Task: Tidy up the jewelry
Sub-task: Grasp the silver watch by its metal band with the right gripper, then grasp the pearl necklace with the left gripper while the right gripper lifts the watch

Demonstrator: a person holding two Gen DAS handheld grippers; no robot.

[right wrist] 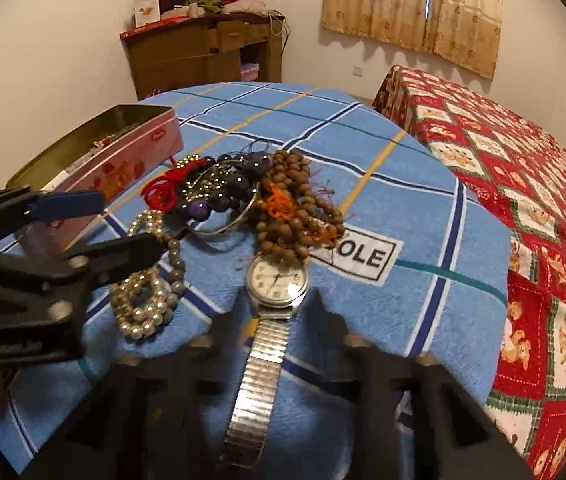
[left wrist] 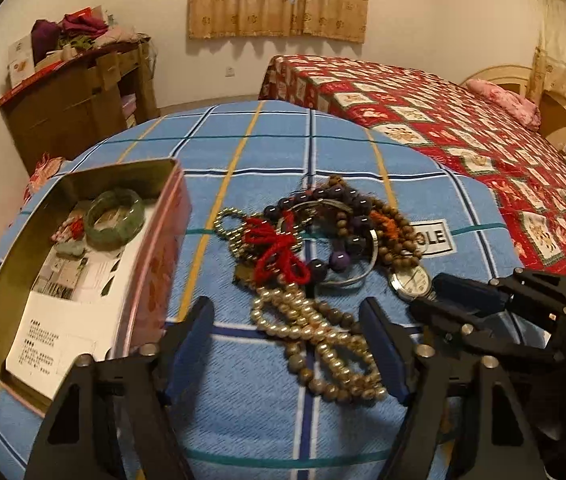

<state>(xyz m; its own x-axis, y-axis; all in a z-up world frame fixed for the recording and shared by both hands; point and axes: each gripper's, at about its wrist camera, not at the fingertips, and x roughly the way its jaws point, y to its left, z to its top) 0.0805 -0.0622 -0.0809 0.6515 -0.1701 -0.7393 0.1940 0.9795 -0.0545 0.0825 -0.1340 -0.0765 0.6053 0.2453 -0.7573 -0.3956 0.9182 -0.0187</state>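
A pile of jewelry lies on the blue checked cloth (left wrist: 243, 412): pearl beads (left wrist: 303, 320), a red cord (left wrist: 279, 252), purple beads (left wrist: 339, 256), a silver bangle (left wrist: 363, 276), brown wooden beads (right wrist: 295, 204) and a wristwatch (right wrist: 277, 282). My left gripper (left wrist: 289, 320) is open, its fingers either side of the pearl beads. My right gripper (right wrist: 279, 308) is open around the watch, whose metal band (right wrist: 255, 392) runs back between the fingers. A pink tin box (left wrist: 151, 280) at the left holds a green bangle (left wrist: 115, 220) and papers.
A bed with a red patterned cover (left wrist: 463, 128) stands to the right. A brown cabinet (left wrist: 79, 100) piled with clothes stands against the far wall. The cloth carries a white label (right wrist: 359, 258).
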